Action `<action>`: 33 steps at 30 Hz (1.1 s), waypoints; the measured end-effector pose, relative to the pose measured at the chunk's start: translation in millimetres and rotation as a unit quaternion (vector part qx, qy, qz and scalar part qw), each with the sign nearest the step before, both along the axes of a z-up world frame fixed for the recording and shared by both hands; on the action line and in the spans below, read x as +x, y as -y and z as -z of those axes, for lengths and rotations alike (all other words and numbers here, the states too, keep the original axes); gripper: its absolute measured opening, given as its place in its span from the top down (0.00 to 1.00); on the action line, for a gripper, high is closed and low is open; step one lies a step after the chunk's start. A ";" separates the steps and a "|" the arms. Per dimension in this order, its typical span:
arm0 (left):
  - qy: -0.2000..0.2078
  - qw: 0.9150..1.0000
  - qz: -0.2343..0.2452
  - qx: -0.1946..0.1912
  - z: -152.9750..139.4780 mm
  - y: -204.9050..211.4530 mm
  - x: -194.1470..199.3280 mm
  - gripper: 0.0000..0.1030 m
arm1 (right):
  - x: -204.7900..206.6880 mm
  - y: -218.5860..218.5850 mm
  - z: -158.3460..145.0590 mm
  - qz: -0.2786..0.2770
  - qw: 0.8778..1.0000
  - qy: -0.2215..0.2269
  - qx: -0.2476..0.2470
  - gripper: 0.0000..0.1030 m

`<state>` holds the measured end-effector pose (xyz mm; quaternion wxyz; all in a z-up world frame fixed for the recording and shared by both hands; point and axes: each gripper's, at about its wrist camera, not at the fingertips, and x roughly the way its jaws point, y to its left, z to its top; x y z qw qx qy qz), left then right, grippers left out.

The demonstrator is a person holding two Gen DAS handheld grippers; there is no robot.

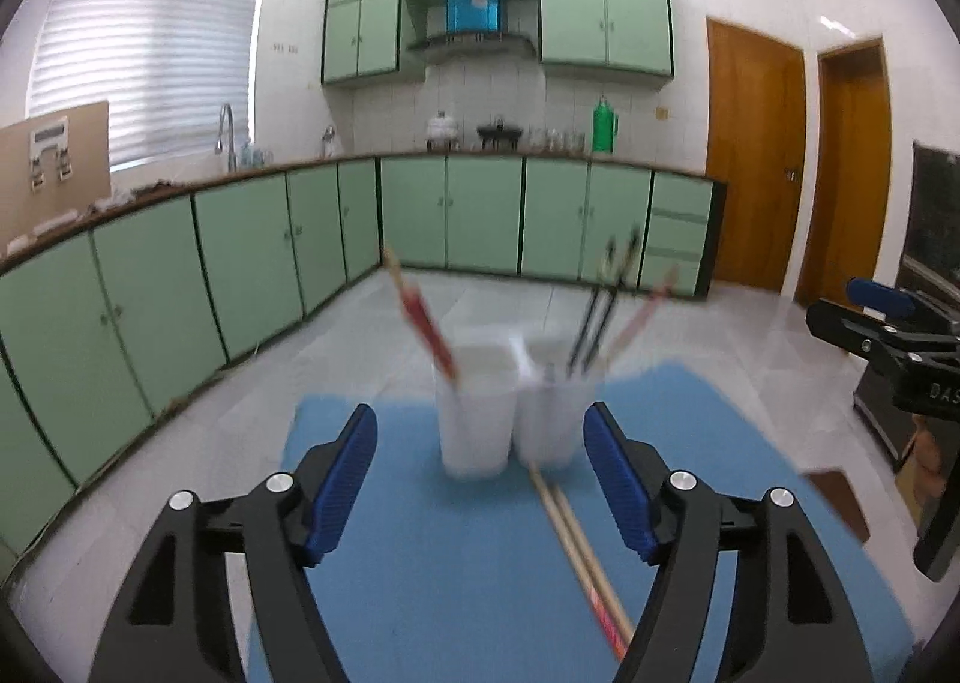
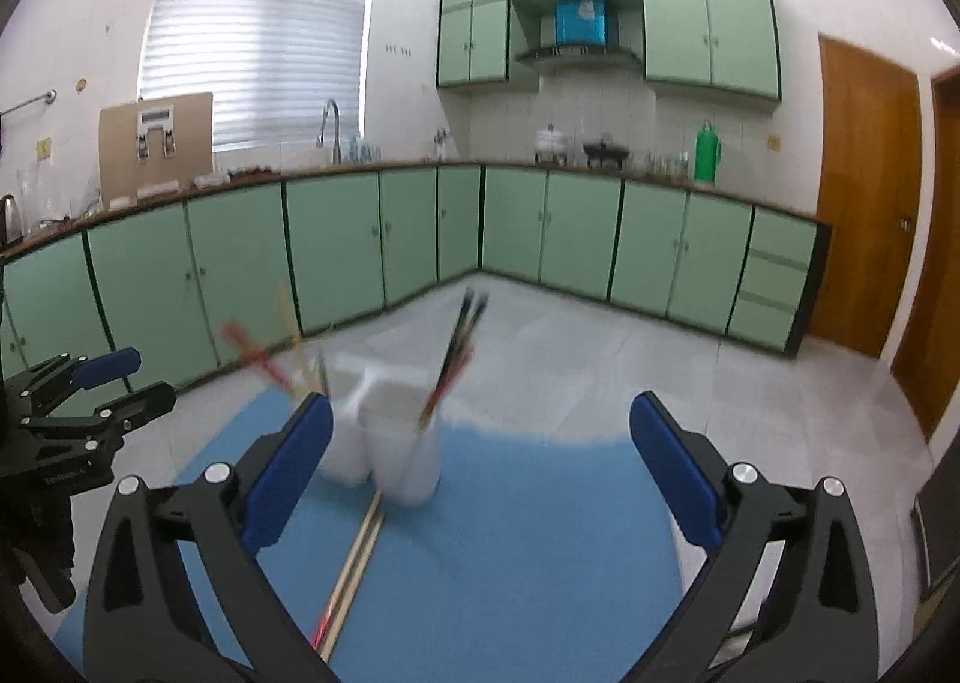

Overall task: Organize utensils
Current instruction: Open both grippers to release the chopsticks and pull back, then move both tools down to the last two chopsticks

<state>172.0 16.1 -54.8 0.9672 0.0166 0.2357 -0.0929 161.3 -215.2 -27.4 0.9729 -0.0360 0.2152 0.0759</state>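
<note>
Faintly, "DAS" on right gripper [image 1: 888, 323].

1. Green cabinets [image 1: 252, 257] line the walls ahead of the hand-held grippers, under a brown counter [image 2: 336, 170].
2. A window blind [image 2: 258, 35] hangs ahead to the left, above a tap [image 2: 331, 128].
3. A green flask [image 1: 605, 125] stands on the counter, ahead and to the right.
4. Wooden doors [image 1: 753, 155] lie far right.
5. A blue box [image 2: 581, 20] sits high ahead.
</note>
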 end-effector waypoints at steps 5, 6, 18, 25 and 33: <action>-0.060 0.998 -0.009 0.015 58.7 8.5 -25.0 0.32 | -29.4 -11.1 52.2 0.011 0.998 -0.053 0.013 0.06; -0.069 0.997 -0.009 0.014 66.0 8.5 -29.5 0.32 | -32.9 -15.3 61.0 0.016 0.998 -0.059 0.015 0.06; -0.160 0.986 -0.022 0.036 130.7 4.2 -42.3 0.31 | -64.4 -39.7 140.7 0.032 0.988 -0.146 0.023 0.06; -0.180 0.982 -0.032 0.040 142.2 -5.2 -50.0 0.31 | -72.1 -65.6 162.6 0.007 0.984 -0.179 0.001 0.07; -0.182 0.982 -0.041 0.035 143.7 -14.1 -51.2 0.31 | -70.9 -89.1 181.5 -0.024 0.974 -0.223 -0.002 0.29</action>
